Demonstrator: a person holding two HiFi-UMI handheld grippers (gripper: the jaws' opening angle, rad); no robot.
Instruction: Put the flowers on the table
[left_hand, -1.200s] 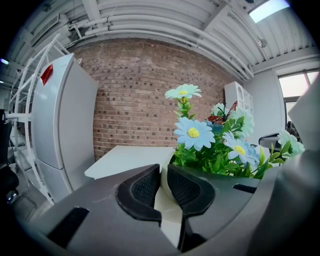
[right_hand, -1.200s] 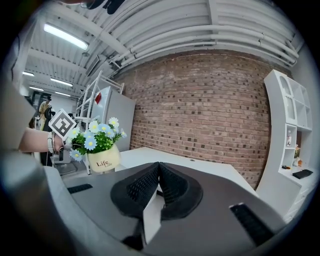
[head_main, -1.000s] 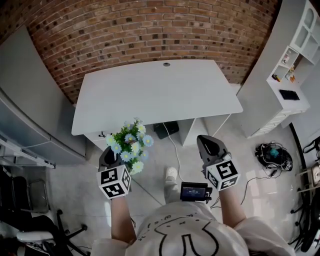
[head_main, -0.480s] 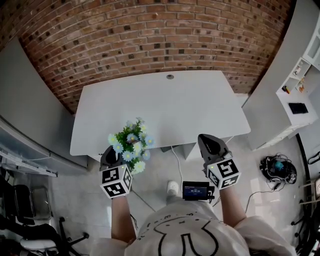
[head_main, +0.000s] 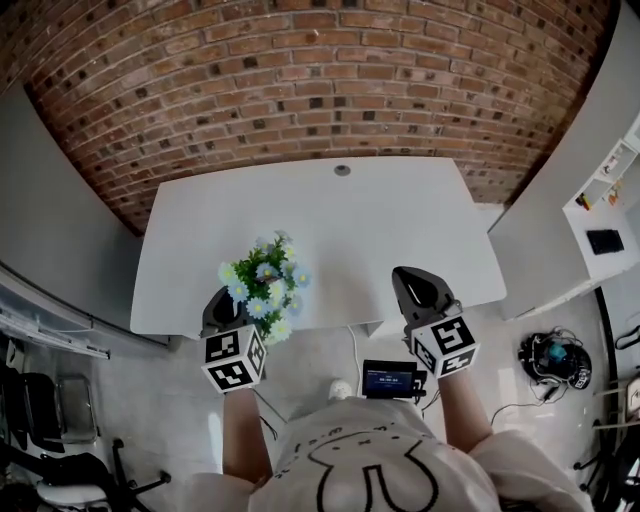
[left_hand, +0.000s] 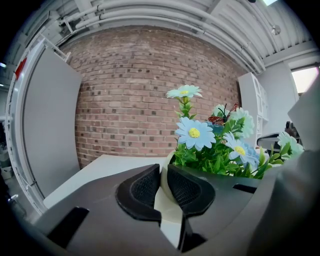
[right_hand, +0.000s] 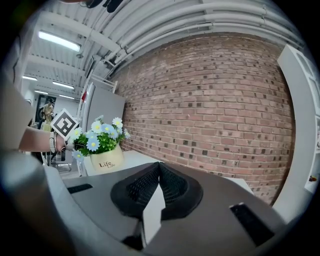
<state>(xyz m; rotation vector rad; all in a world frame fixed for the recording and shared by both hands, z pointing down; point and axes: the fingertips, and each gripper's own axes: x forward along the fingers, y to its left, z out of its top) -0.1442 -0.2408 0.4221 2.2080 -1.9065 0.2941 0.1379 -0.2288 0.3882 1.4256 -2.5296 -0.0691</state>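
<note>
A cream pot (right_hand: 106, 160) of blue and white flowers (head_main: 263, 285) hangs over the front left edge of the white table (head_main: 400, 220). My left gripper (head_main: 222, 310) is shut on the pot's rim (left_hand: 167, 200), and the flowers (left_hand: 210, 140) rise just right of its jaws. Whether the pot touches the tabletop cannot be told. My right gripper (head_main: 415, 290) is shut with nothing in it, level with the table's front edge. In the right gripper view its tips (right_hand: 159, 167) point at the brick wall, with the flowers (right_hand: 97, 135) off to the left.
A brick wall (head_main: 320, 90) stands behind the table. A grey cabinet (head_main: 50, 230) is on the left and a white shelf unit (head_main: 610, 200) on the right. Cables (head_main: 555, 360) lie on the floor at right, and chair bases (head_main: 50, 460) at lower left.
Both grippers have moved forward toward the table. The flowers, earlier over the floor in front of it, now hang over its front edge.
</note>
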